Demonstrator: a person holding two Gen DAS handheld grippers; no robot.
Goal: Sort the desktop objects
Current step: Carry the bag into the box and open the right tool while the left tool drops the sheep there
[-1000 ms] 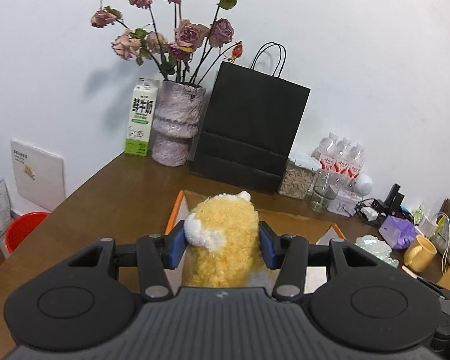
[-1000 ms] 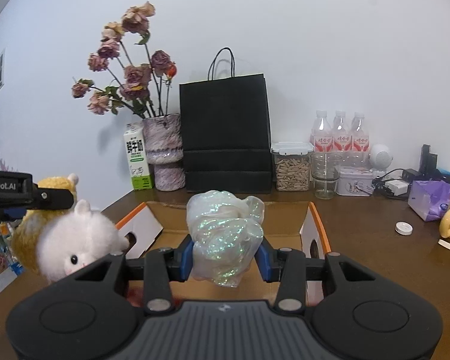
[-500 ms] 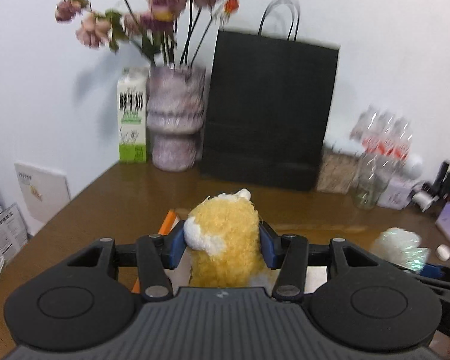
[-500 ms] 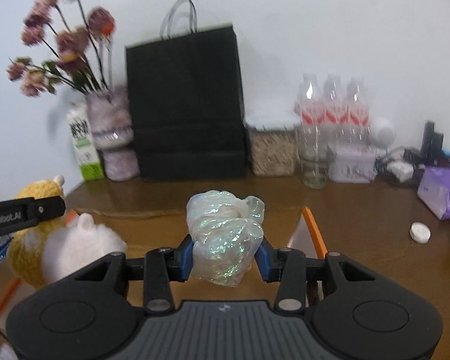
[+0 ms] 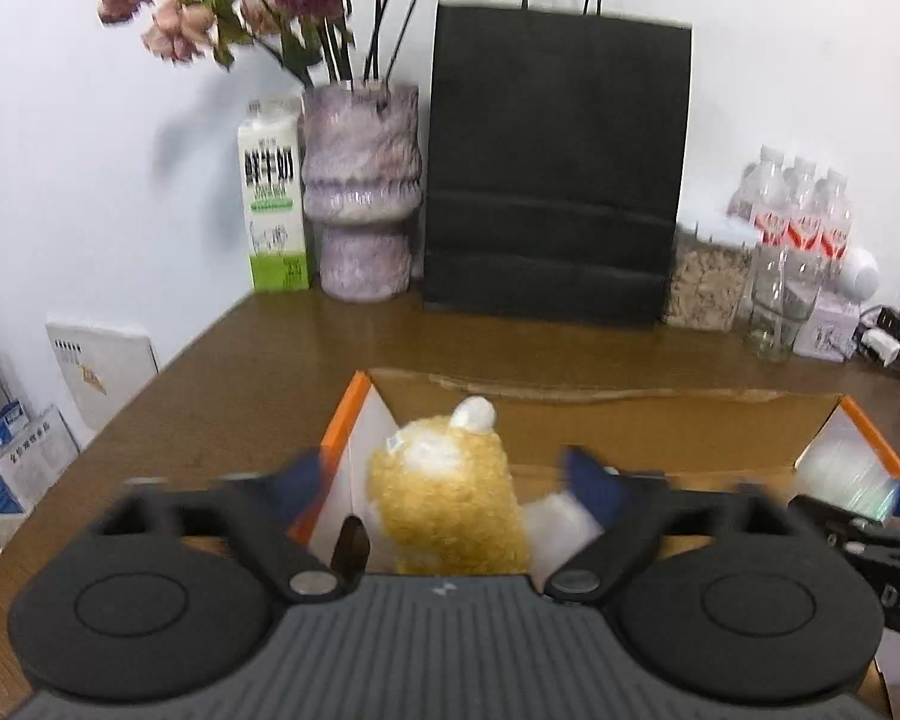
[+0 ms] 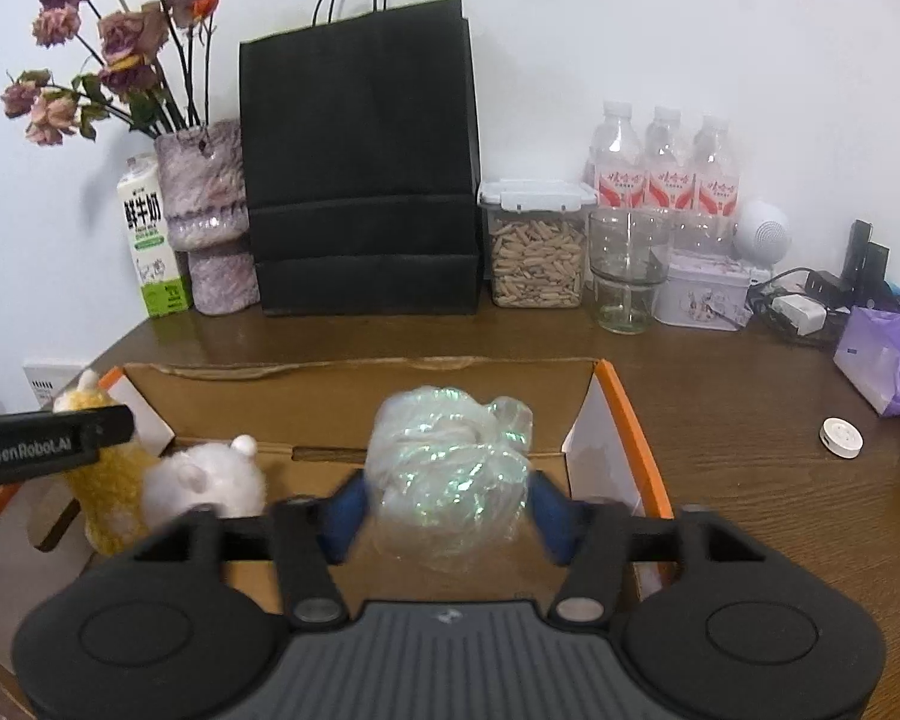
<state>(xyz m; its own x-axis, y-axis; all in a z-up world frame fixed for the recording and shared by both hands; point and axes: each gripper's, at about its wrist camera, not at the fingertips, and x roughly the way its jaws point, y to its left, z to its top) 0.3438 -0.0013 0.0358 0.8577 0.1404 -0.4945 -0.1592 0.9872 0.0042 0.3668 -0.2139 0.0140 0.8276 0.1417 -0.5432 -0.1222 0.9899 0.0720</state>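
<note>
An open cardboard box [image 5: 570,393] with orange edges lies on the brown desk. My left gripper [image 5: 450,480] hangs over its left end. Its jaws are opening, and both blurred blue pads stand clear of the yellow and white plush toy [image 5: 444,504] upright between them. In the right wrist view my right gripper [image 6: 447,510] is over the same box [image 6: 330,369]. Its jaws are opening too, and the iridescent plastic bundle [image 6: 450,468] sits between pads that have come off it. The plush toy [image 6: 111,498] shows at the left there, under a left finger [image 6: 48,444].
Along the wall stand a milk carton [image 6: 150,240], a vase of dried roses [image 6: 207,210], a black paper bag [image 6: 363,162], a snack jar [image 6: 534,246], water bottles [image 6: 666,168] and a glass jar [image 6: 627,276]. A purple tissue pack [image 6: 882,360] and a white cap [image 6: 840,437] lie at the right.
Both grippers moved forward and down over the box. Their jaws, shut on the plush toy and the plastic bundle before, have spread off them.
</note>
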